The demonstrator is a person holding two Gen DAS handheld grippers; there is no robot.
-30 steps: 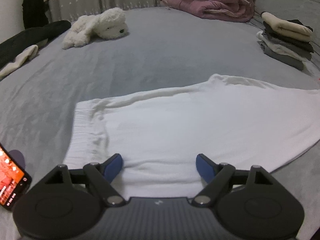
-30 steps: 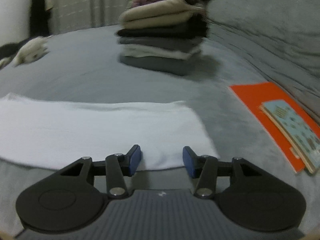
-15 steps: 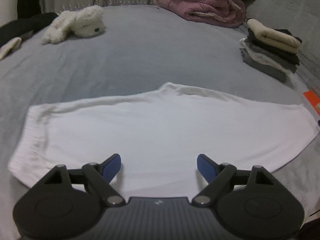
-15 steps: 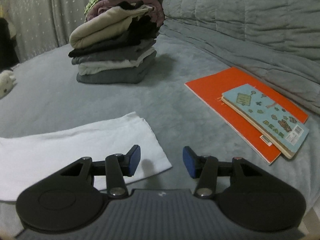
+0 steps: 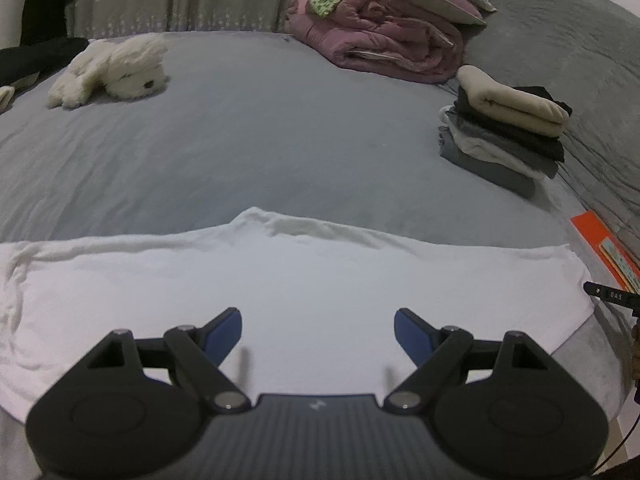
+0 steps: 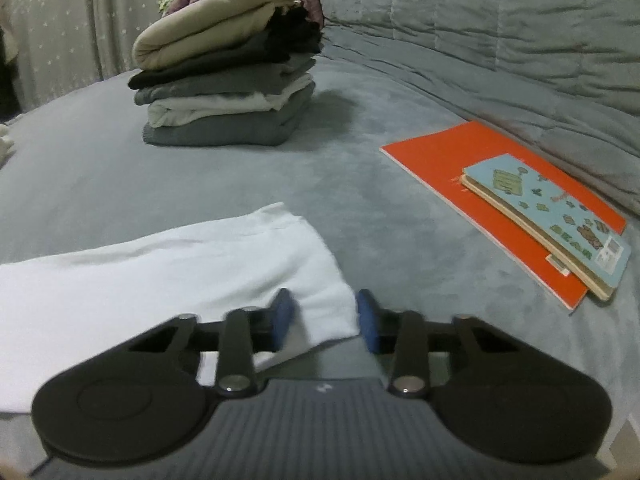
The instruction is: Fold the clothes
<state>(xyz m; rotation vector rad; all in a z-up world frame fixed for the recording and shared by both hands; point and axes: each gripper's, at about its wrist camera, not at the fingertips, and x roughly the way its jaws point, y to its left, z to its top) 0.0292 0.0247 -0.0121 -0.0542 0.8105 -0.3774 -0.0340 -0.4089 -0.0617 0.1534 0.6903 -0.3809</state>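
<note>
The white garment lies flat across the lower half of the left wrist view, spread on the grey bedcover, its far edge rumpled into a small peak near the middle. Compared with a second ago, this view has slid along the cloth: the gathered end that sat at lower left is now almost out of frame, and the square right end shows near the right edge. The left gripper hovers over the middle of the cloth, jaws wide apart, nothing between them. In the right wrist view the right gripper sits at lower centre, and its jaws have just been closing around the garment's near right corner; whether the pads already pinch it I cannot tell. That probably starts a fold, carrying this end over. The folded stack waits at upper left.
</note>
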